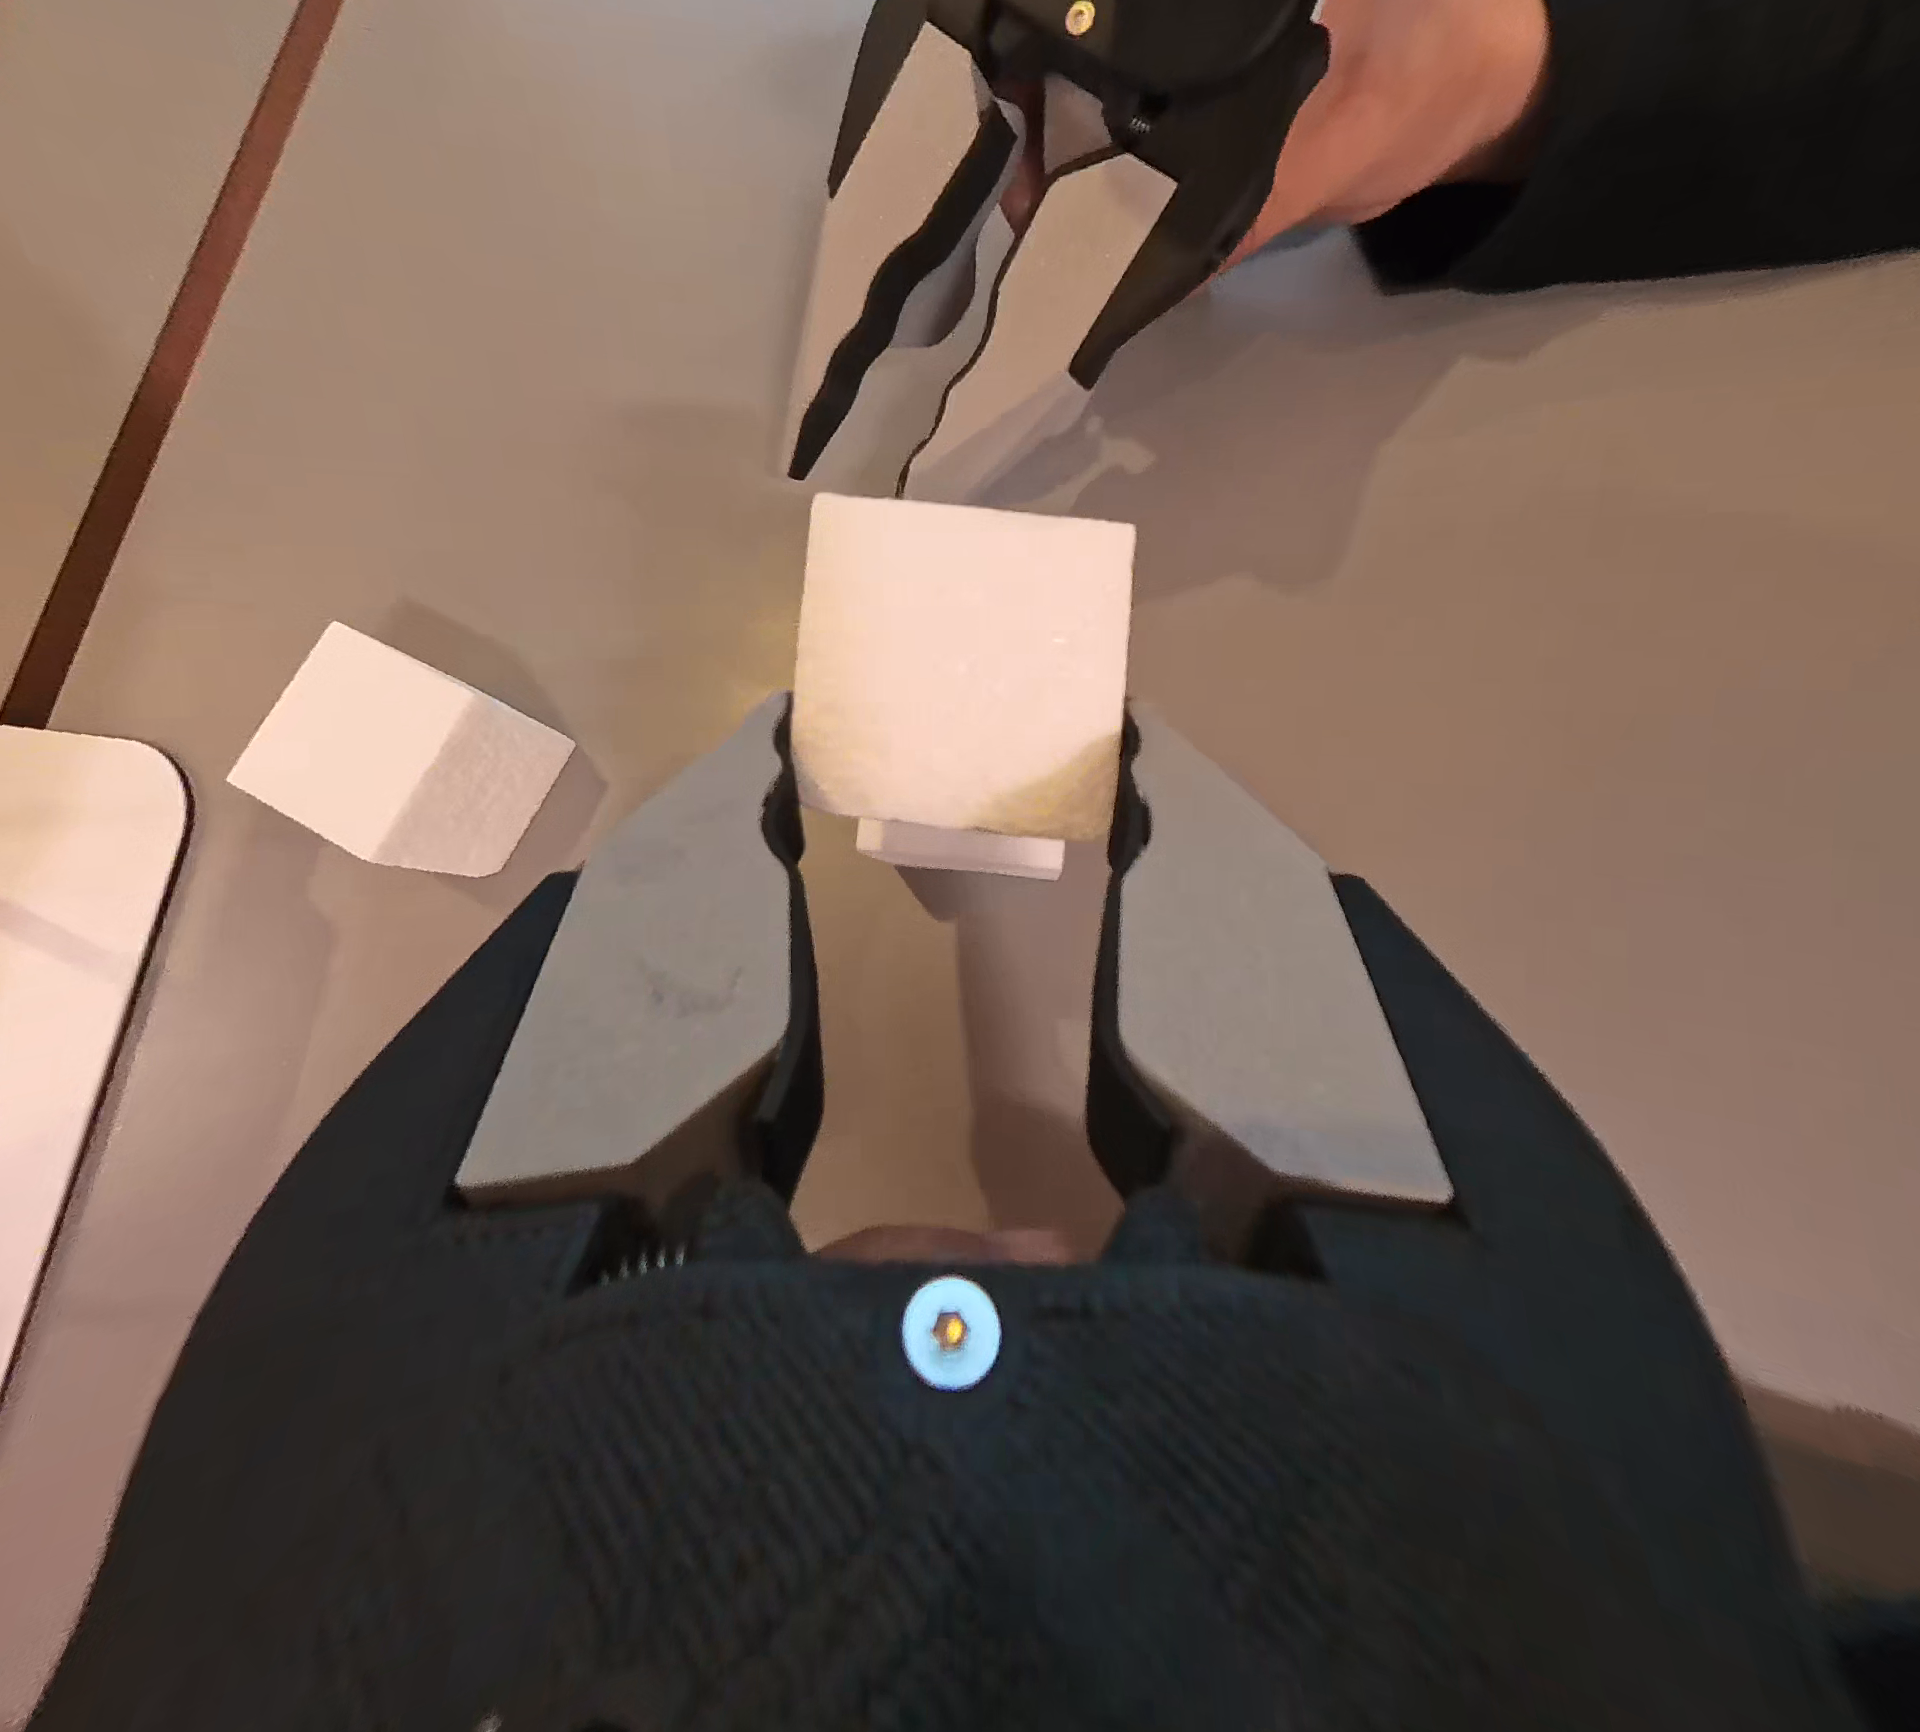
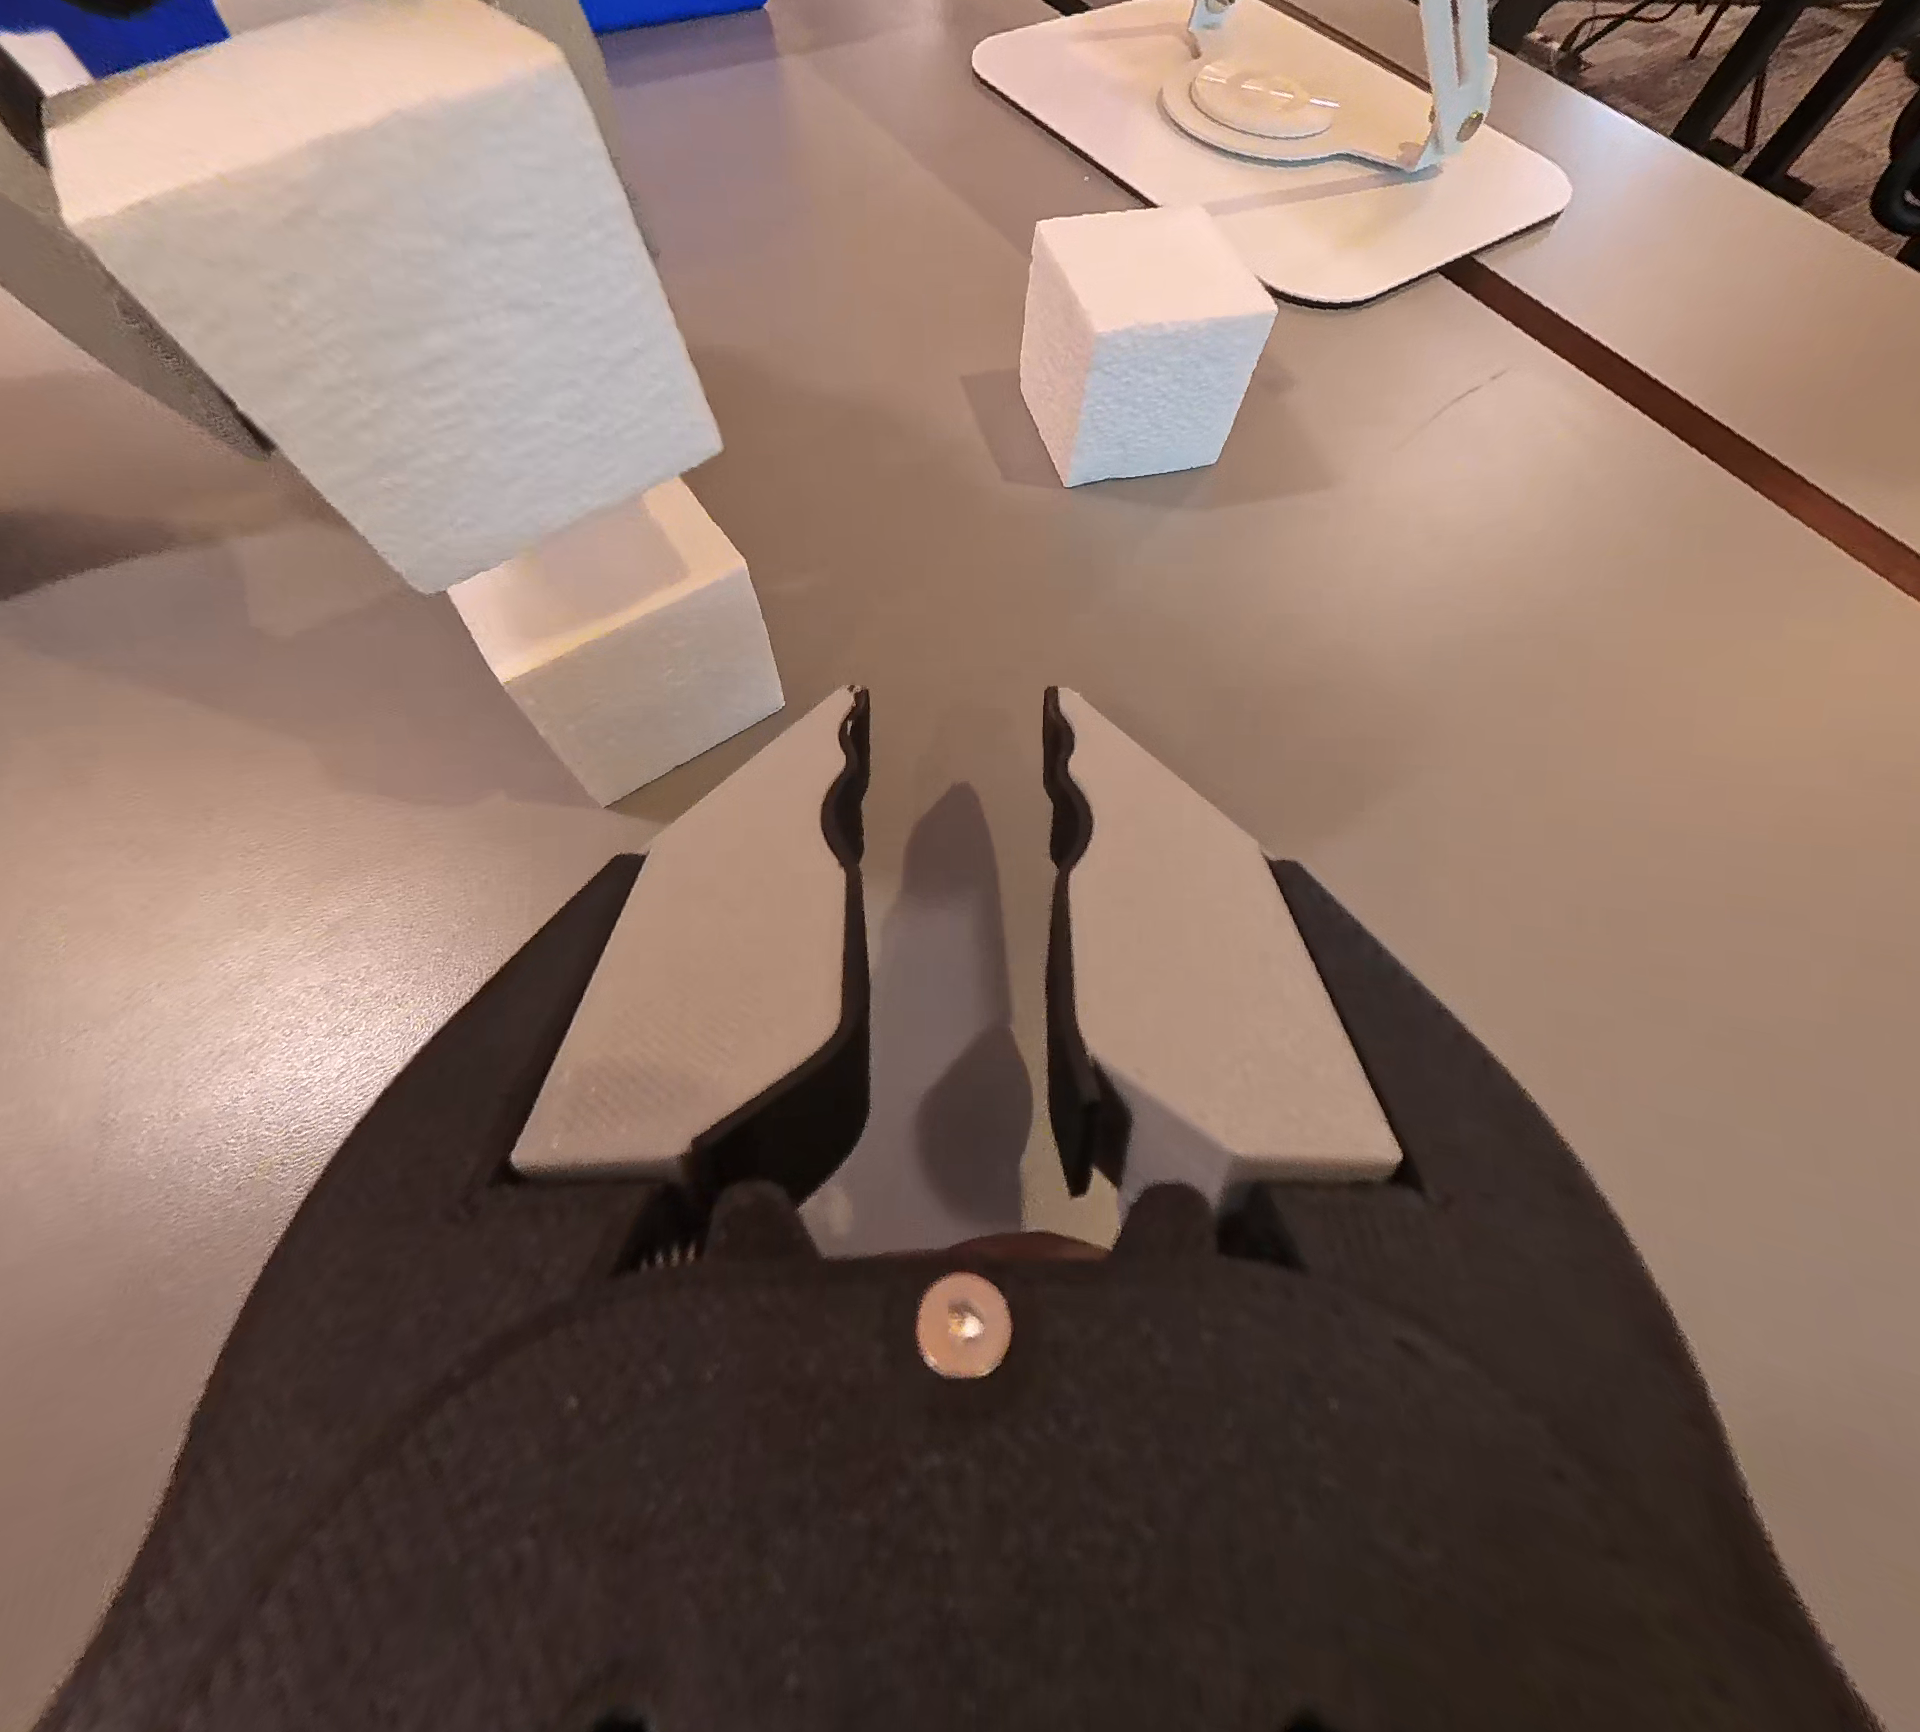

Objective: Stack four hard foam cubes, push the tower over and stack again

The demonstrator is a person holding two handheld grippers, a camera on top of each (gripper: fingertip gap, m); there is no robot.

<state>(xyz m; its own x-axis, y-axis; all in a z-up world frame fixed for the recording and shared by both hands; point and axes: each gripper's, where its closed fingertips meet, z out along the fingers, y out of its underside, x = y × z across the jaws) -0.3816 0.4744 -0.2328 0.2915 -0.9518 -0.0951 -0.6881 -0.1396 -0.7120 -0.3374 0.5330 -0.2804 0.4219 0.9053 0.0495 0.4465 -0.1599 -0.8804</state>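
Left claw [image 1: 951,773] pinches a tilted foam cube [image 1: 961,669] above another cube [image 2: 634,643]; right claw [image 2: 951,716] spread, empty.

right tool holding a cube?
No: the right tool is open and empty, above bare table.

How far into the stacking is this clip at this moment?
Early. Done: one base cube sits on the table. In hand: the left gripper holds a second cube just above it, not clearly seated. Left: a loose cube by the white stand base; the right gripper is open, empty. No fourth cube shows.
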